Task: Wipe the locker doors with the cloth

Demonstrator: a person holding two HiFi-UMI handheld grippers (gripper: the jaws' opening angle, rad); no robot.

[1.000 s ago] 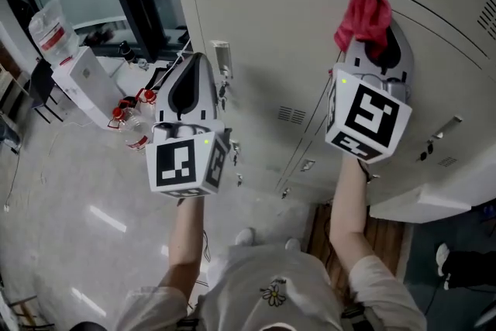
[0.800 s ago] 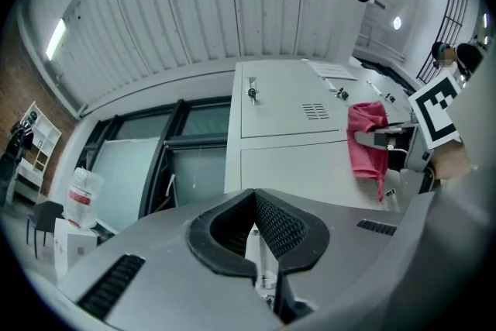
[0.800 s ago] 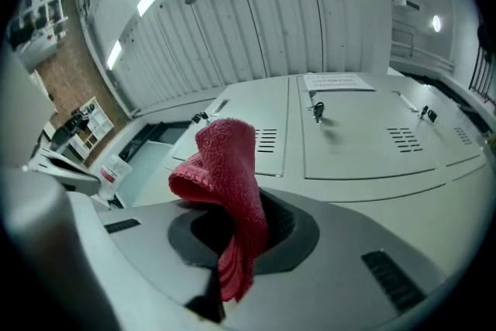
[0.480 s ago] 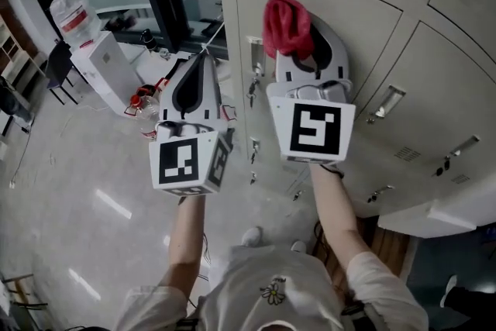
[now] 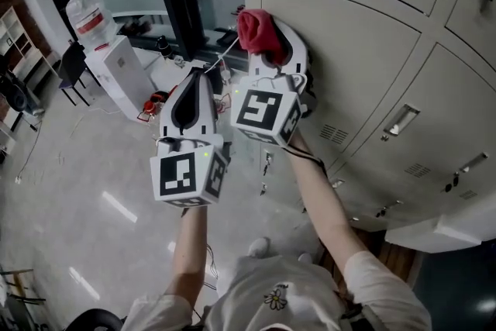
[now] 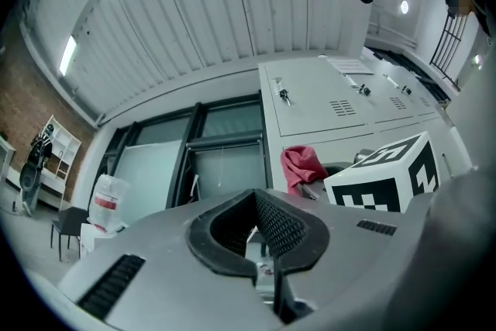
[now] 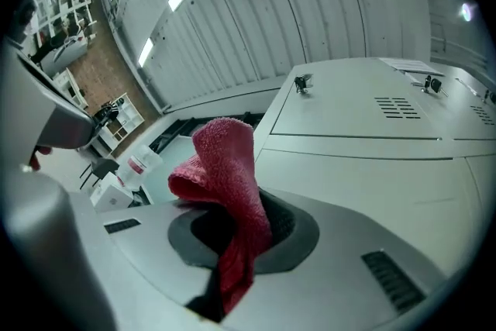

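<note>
Your right tool point(image 5: 273, 50) pinches the cloth point(image 5: 254, 27) at the locker door's point(image 5: 349, 50) left edge; your left tool point(image 5: 191, 85) is closed, empty. Sweep any more to the left and the cloth may slip off the door

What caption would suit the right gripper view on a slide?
The right gripper, shut on a red cloth, points toward the pale locker doors.
</note>
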